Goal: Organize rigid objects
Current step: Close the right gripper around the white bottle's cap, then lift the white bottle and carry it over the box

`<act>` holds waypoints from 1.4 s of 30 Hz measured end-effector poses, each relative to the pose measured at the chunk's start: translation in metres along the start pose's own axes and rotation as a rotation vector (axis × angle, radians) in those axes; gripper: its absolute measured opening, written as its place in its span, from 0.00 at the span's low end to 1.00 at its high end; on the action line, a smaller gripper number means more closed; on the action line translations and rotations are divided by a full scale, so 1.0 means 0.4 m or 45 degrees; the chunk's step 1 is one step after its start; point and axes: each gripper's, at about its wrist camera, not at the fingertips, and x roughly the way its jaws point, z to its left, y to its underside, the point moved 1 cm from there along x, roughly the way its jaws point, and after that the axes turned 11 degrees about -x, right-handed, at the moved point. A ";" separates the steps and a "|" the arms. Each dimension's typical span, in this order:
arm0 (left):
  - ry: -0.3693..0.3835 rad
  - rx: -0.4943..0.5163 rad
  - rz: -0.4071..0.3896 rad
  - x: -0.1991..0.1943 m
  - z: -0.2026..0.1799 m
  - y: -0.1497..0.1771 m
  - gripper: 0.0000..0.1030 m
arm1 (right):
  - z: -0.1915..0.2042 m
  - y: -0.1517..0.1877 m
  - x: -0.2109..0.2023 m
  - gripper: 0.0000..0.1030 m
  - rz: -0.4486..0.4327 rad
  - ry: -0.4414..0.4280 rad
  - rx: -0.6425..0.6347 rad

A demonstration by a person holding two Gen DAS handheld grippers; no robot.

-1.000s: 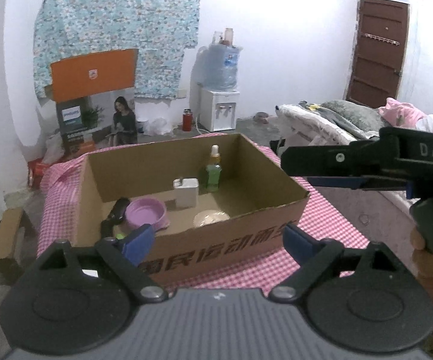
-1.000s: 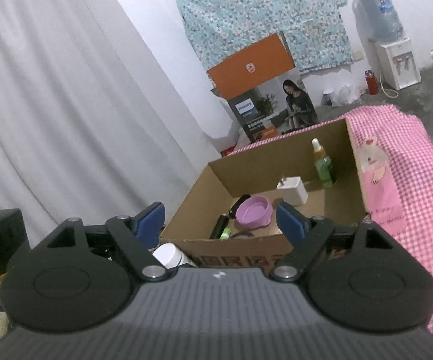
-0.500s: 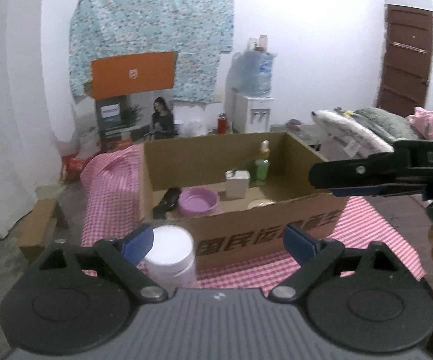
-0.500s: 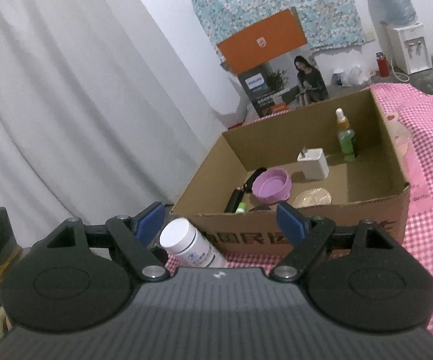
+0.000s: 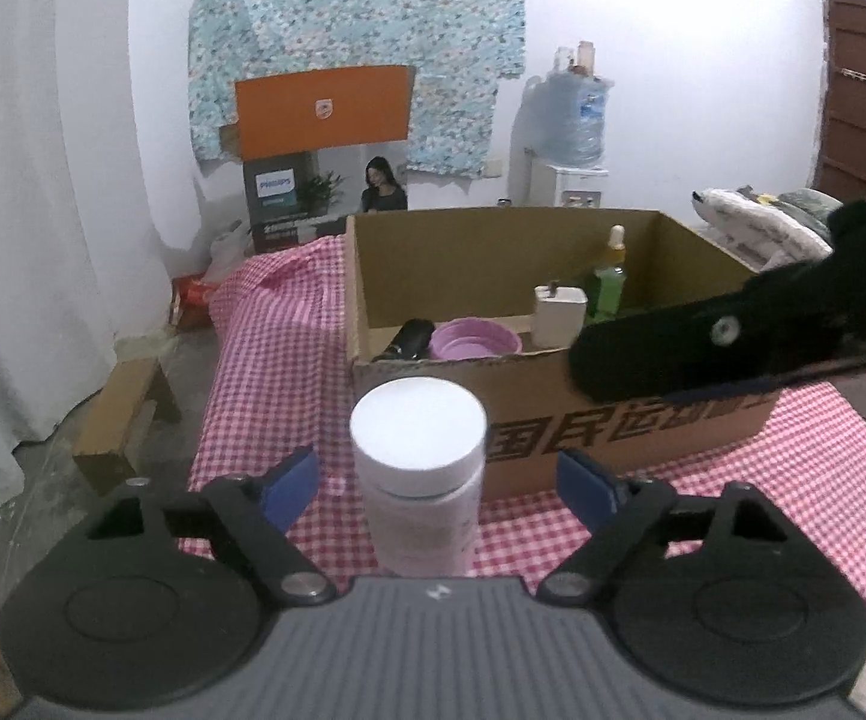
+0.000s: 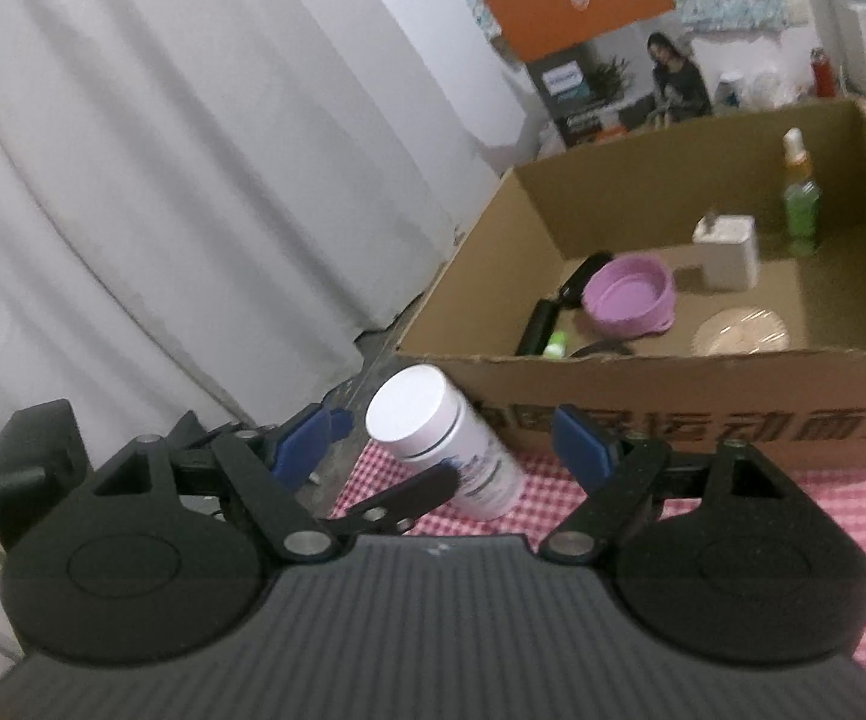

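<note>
A: Now the white bottle [image 5: 418,468] stands between the pads of the left claw [image 5: 439,477], whose jaws are closing but not yet touching it.

B: Earlier only the cardboard box [image 5: 553,396] showed there. And the right claw [image 6: 445,441]?

A: Wide, empty, bottle just ahead; box beyond. Pickup seems imminent.

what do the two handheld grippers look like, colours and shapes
Both look alike: the left gripper and right gripper have a grey ribbed body, two round black discs, black linkage arms with silver rivets, and blue finger pads. No cables or sleeves show.
</note>
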 end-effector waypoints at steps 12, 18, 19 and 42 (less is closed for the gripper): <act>-0.028 -0.009 0.062 0.067 0.012 0.007 0.55 | -0.012 -0.014 0.146 0.55 0.077 -0.051 0.103; -0.028 -0.013 0.063 0.069 0.009 0.008 0.52 | -0.032 -0.002 0.181 0.45 0.107 -0.068 0.165; -0.029 -0.015 0.064 0.069 0.007 0.009 0.52 | -0.033 0.001 0.180 0.44 0.109 -0.065 0.170; -0.044 -0.016 0.048 0.038 -0.004 0.005 0.52 | -0.015 0.002 0.161 0.37 0.080 -0.086 0.150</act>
